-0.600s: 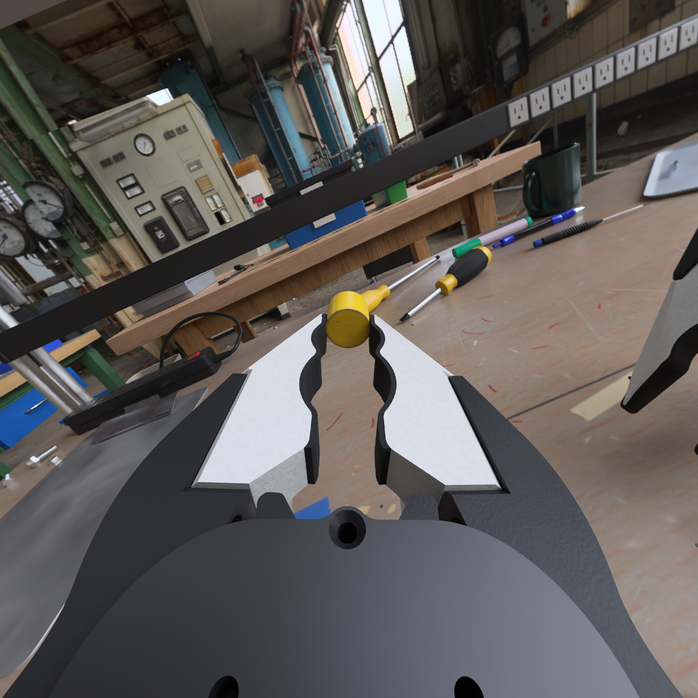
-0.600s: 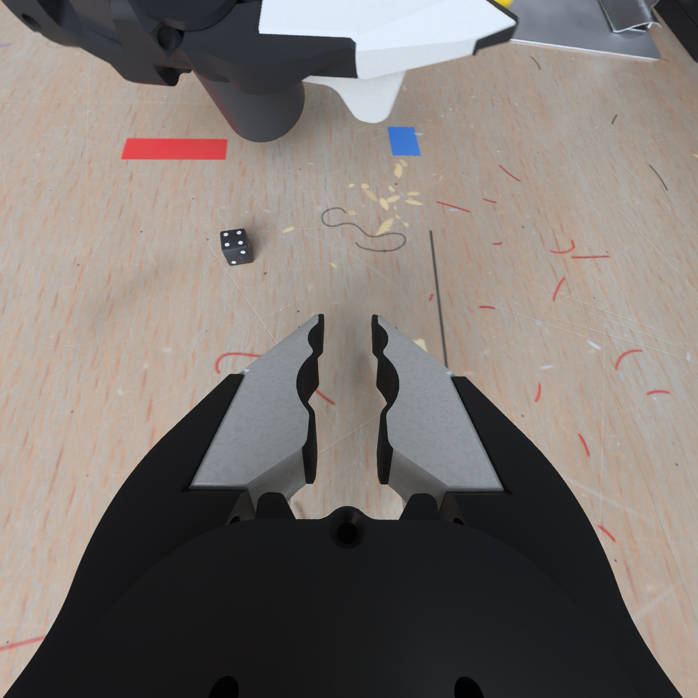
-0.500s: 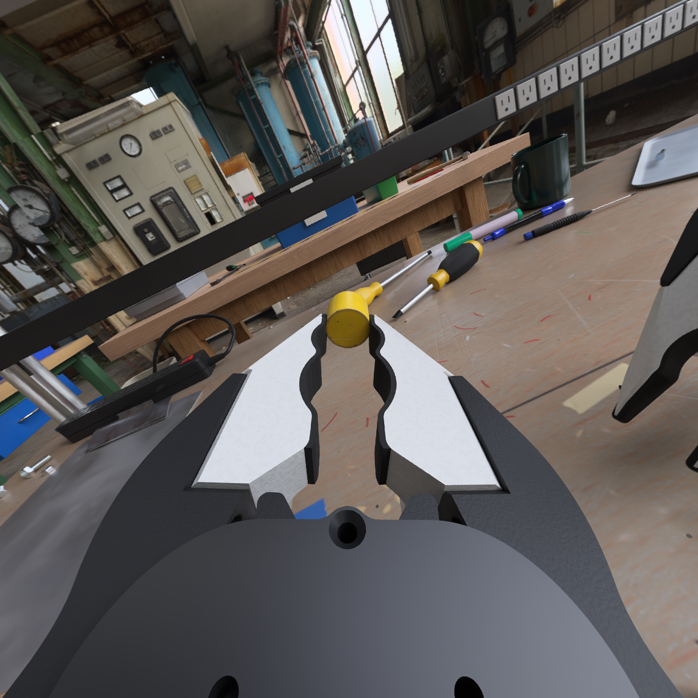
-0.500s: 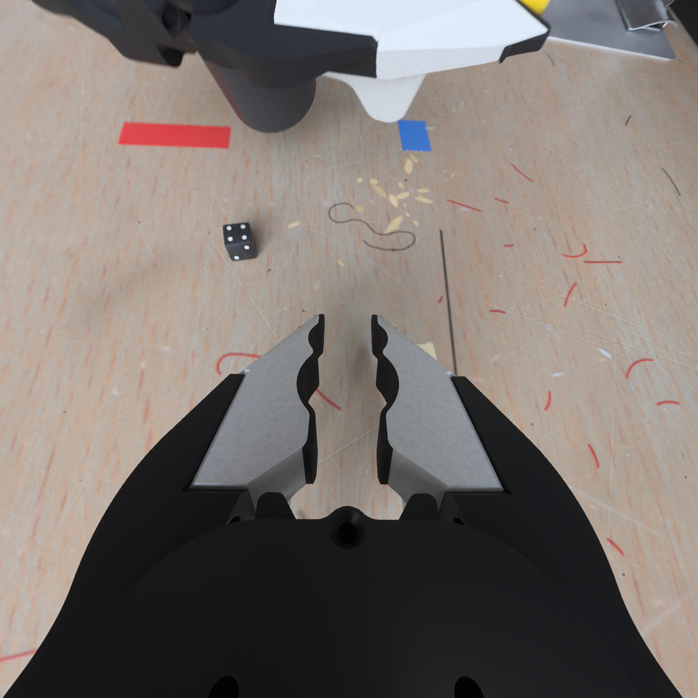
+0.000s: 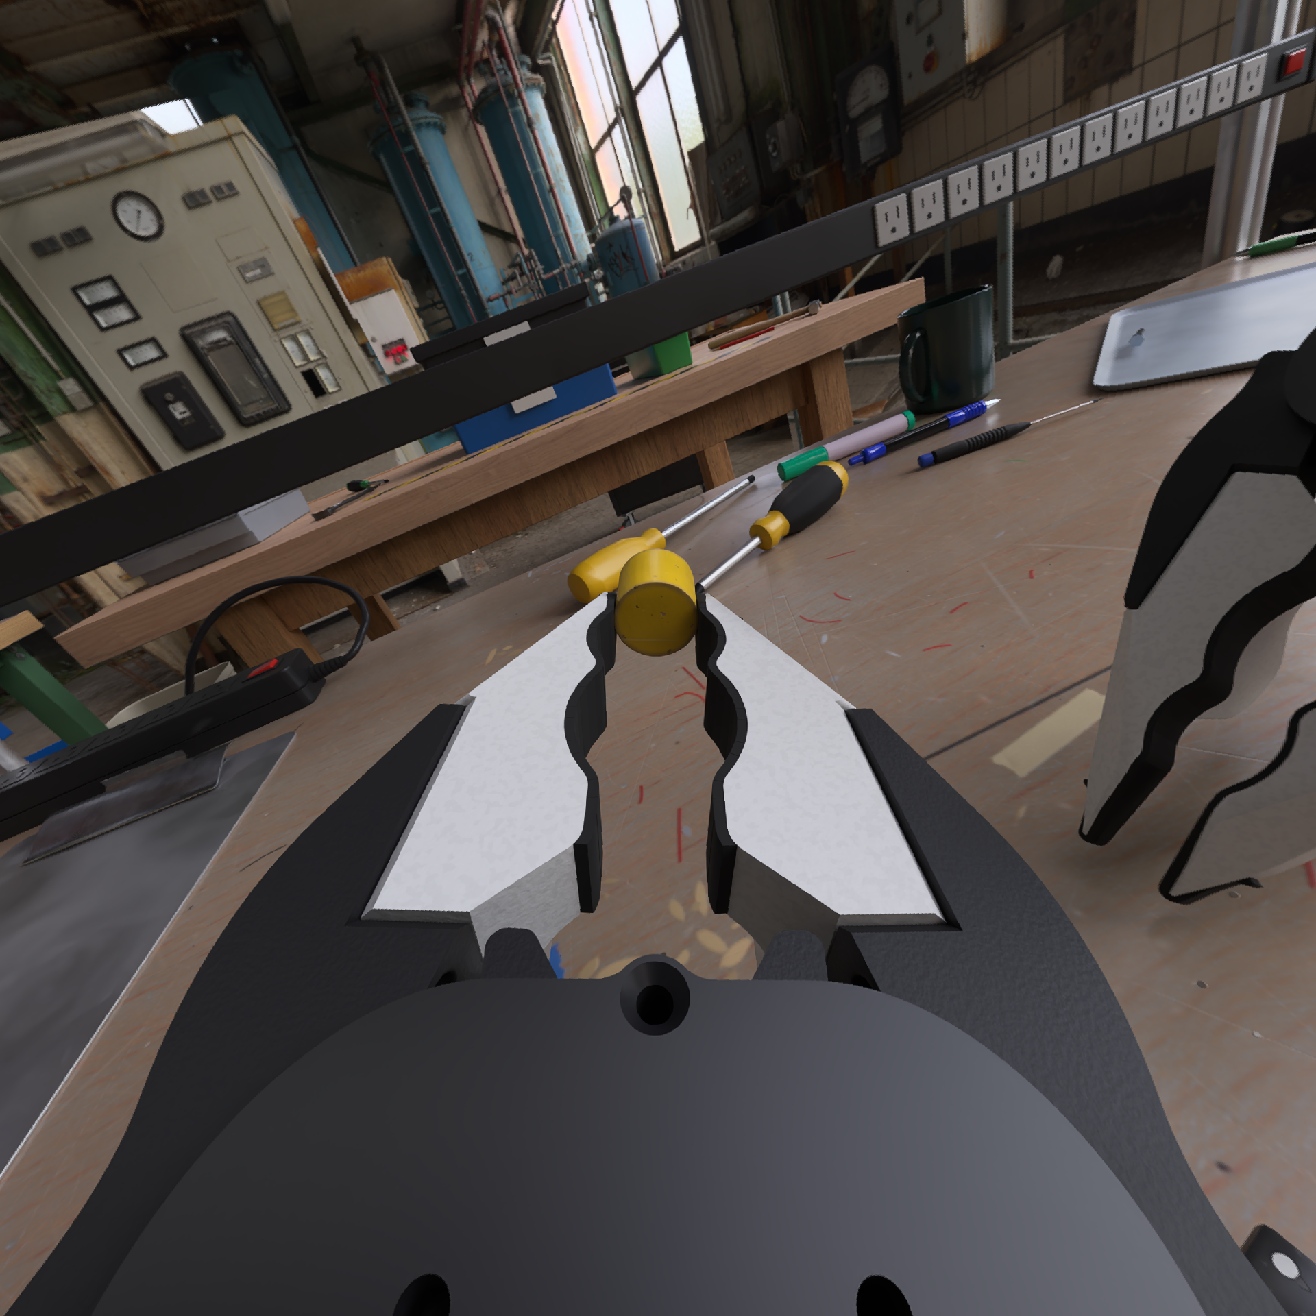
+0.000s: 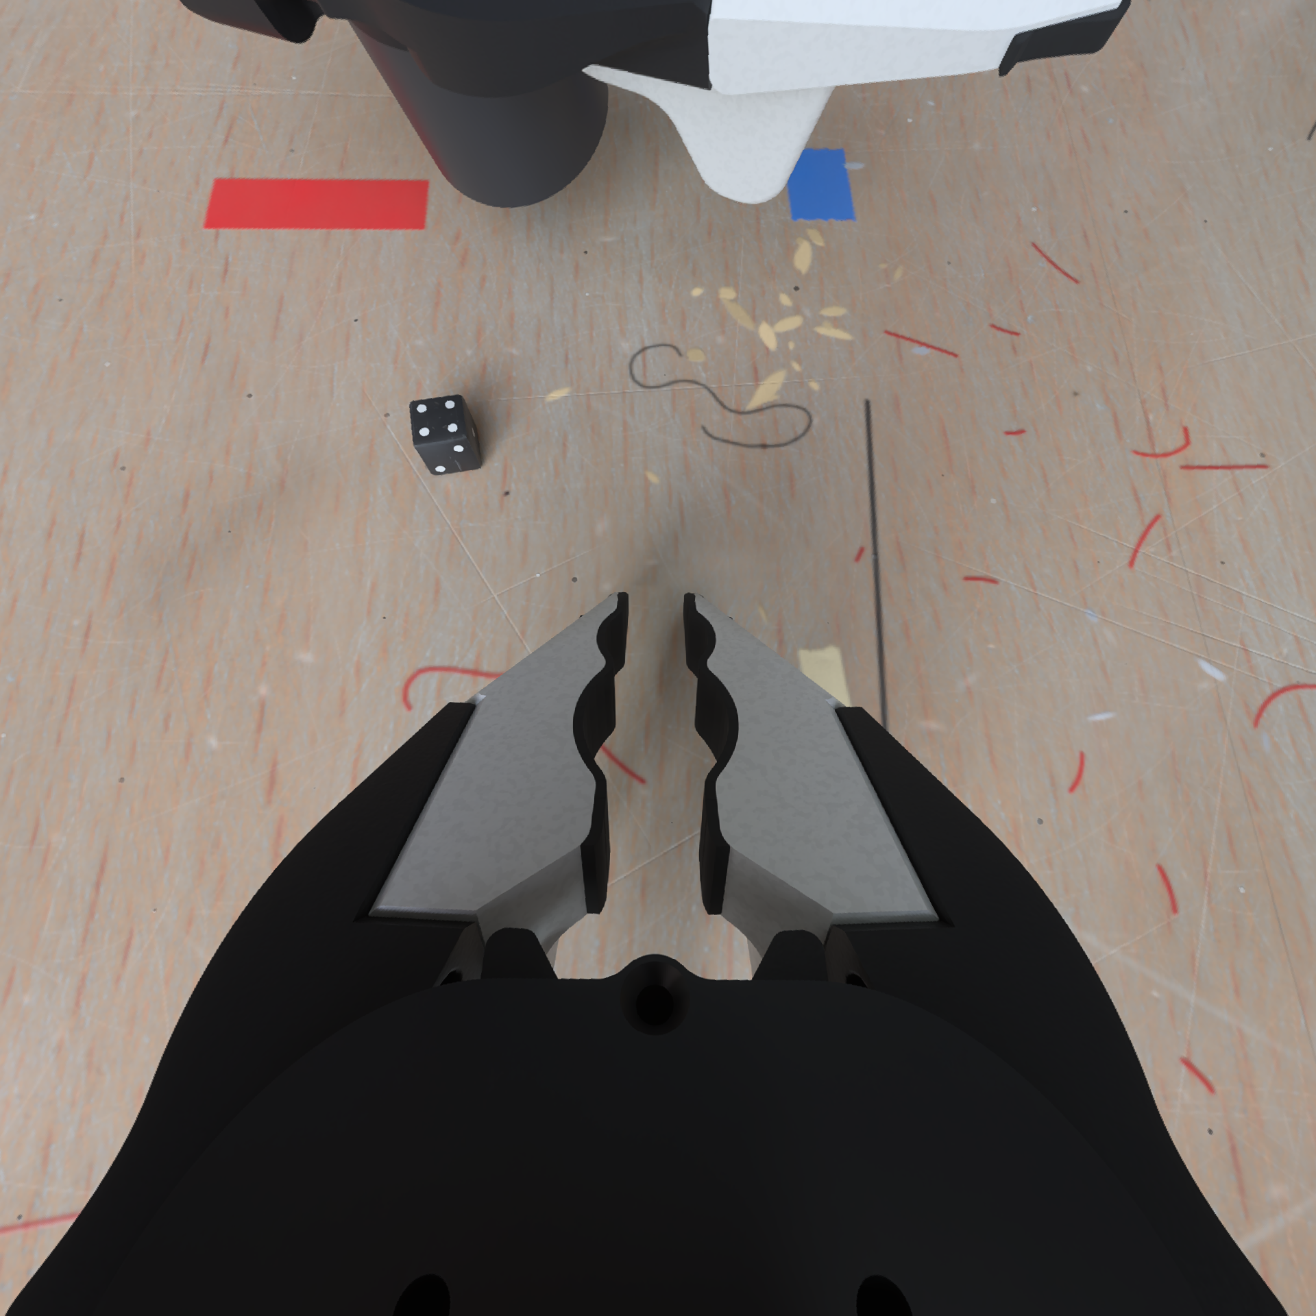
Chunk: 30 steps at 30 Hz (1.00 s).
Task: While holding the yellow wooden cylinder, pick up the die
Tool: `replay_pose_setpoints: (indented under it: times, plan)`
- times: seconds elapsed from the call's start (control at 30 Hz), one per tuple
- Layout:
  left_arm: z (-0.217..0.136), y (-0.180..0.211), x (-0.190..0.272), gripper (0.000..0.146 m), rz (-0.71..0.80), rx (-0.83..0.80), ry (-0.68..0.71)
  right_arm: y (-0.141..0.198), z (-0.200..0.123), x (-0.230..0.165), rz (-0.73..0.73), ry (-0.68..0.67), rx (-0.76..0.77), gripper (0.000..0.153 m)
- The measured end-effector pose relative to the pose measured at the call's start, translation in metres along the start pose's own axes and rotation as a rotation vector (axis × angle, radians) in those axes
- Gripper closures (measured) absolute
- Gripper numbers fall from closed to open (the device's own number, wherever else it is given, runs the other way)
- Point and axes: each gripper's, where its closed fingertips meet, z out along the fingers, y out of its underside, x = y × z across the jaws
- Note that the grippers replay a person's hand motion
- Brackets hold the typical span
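My left gripper (image 5: 654,605) is shut on the yellow wooden cylinder (image 5: 655,612), held at its fingertips above the wooden bench. The small black die (image 6: 446,433) with white pips lies on the bench in the right wrist view, ahead and to the left of my right gripper (image 6: 655,604). My right gripper points down at the bench, its jaws slightly apart and empty. It also shows at the right edge of the left wrist view (image 5: 1210,712). The left gripper's body (image 6: 641,50) fills the top of the right wrist view.
Two screwdrivers (image 5: 797,498), pens (image 5: 926,438), a dark green mug (image 5: 947,349) and a metal tray (image 5: 1203,335) lie farther along the bench. A black power strip (image 5: 164,719) and a grey metal sheet (image 5: 85,904) are at the left. Red (image 6: 317,204) and blue (image 6: 821,186) tape marks sit beyond the die.
My right gripper has moved toward the left gripper and the tape marks, and looms larger in the left wrist view. The left gripper has shifted slightly, still holding the cylinder. The die has not moved.
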Motion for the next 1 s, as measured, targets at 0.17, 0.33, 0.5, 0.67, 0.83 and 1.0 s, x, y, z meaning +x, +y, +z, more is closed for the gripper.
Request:
replay_pose_setpoints:
  times: [0.17, 0.33, 0.5, 0.67, 0.83, 1.0]
  plan:
    - [0.001, 0.001, 0.004, 0.125, 0.000, -0.006, 0.024, 0.000, 0.000, 0.001, -0.016, 0.024, 0.008, 0.153]
    - [0.002, 0.003, 0.004, 0.125, -0.003, -0.014, 0.029, 0.000, -0.003, 0.002, -0.060, 0.071, 0.022, 0.153]
    - [0.002, 0.004, 0.004, 0.125, -0.013, -0.017, 0.030, -0.004, -0.008, 0.001, -0.086, 0.076, 0.069, 0.153]
    - [0.003, 0.004, 0.004, 0.125, -0.015, -0.014, 0.030, -0.004, -0.008, -0.007, -0.109, 0.022, 0.078, 0.136]
    - [0.004, 0.005, 0.007, 0.125, -0.013, -0.019, 0.049, -0.002, -0.004, -0.015, -0.140, -0.025, 0.047, 0.132]
    - [0.005, 0.005, 0.009, 0.125, -0.014, -0.020, 0.058, -0.004, 0.000, -0.015, -0.091, -0.029, 0.031, 0.134]
